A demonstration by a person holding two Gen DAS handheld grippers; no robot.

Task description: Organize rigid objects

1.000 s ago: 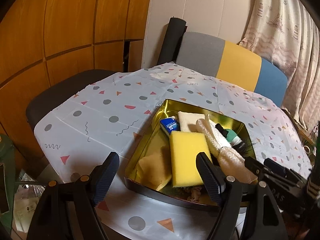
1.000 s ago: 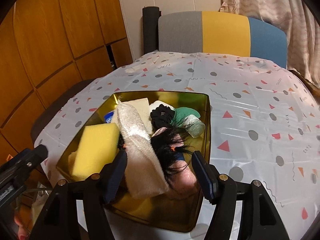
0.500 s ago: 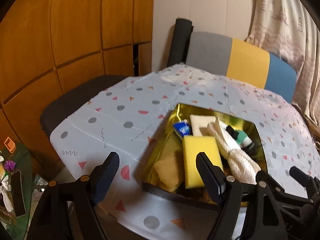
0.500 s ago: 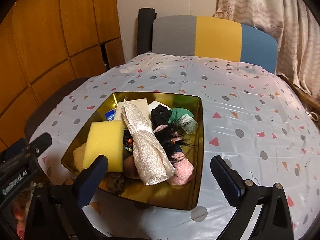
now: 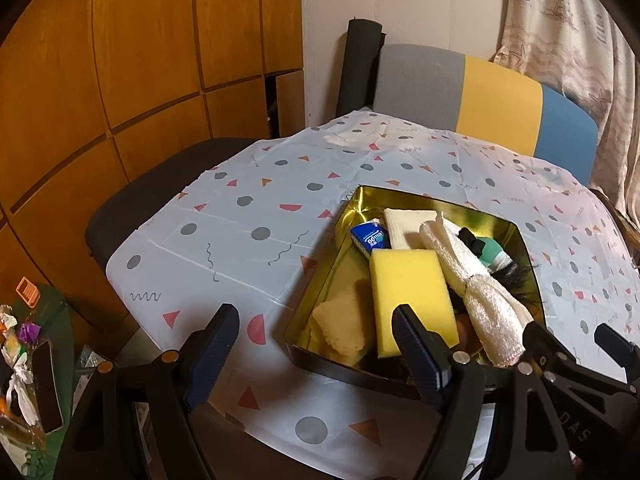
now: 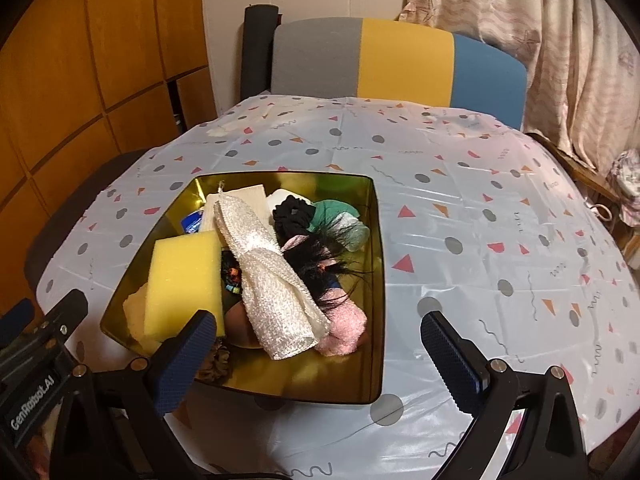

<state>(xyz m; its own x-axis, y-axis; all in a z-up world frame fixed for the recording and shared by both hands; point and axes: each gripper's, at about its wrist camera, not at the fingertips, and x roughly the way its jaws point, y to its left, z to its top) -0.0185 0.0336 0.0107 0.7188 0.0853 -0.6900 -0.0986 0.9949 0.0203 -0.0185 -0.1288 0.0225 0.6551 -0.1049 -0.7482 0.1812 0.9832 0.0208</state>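
Observation:
A gold metal tray [image 6: 370,208] [image 5: 400,194] sits on the patterned tablecloth, full of mixed items: a yellow sponge [image 6: 182,280] [image 5: 412,292], a white mesh cloth [image 6: 272,280] [image 5: 480,292], a blue tissue pack [image 5: 370,238], a black scrunchie [image 6: 294,214], a teal cloth [image 6: 332,208], a clear bottle [image 6: 356,232], black hair or bristles [image 6: 320,252] and a pink fuzzy item [image 6: 346,326]. My left gripper [image 5: 316,344] is open and empty at the tray's near left corner. My right gripper [image 6: 320,344] is open and empty, held wide above the tray's near edge.
The round table [image 6: 480,200] has a white cloth with dots and triangles. A grey, yellow and blue chair back [image 6: 400,60] stands behind it, with a black roll [image 6: 258,48] beside it. Wooden panels are on the left, a curtain [image 6: 560,60] on the right. A cluttered green surface [image 5: 32,340] lies low left.
Both grippers have pulled back and up from the tray, so it looks smaller. The right gripper's jaws have opened wider. Nothing in the tray has moved.

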